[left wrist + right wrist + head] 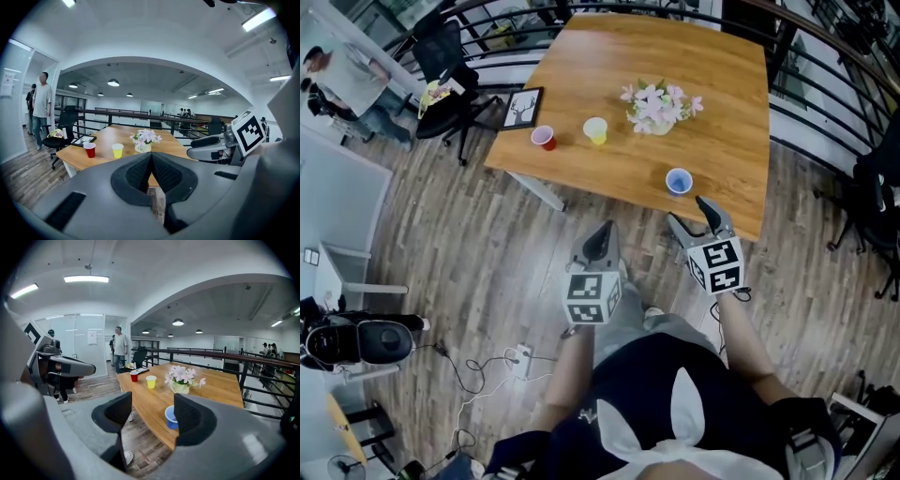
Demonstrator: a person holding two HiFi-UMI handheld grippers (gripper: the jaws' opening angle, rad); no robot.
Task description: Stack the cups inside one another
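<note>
Grey left gripper (604, 228), dark top (637, 375)

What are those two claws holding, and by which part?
Nothing. The left gripper is shut and empty; the right gripper is open, apart from the blue cup on the table.

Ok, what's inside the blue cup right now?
Nothing that shows: the head view looks into the blue cup and its pale inside is bare, with no cup nested. In the right gripper view a jaw of the right tool covers its right part.
</note>
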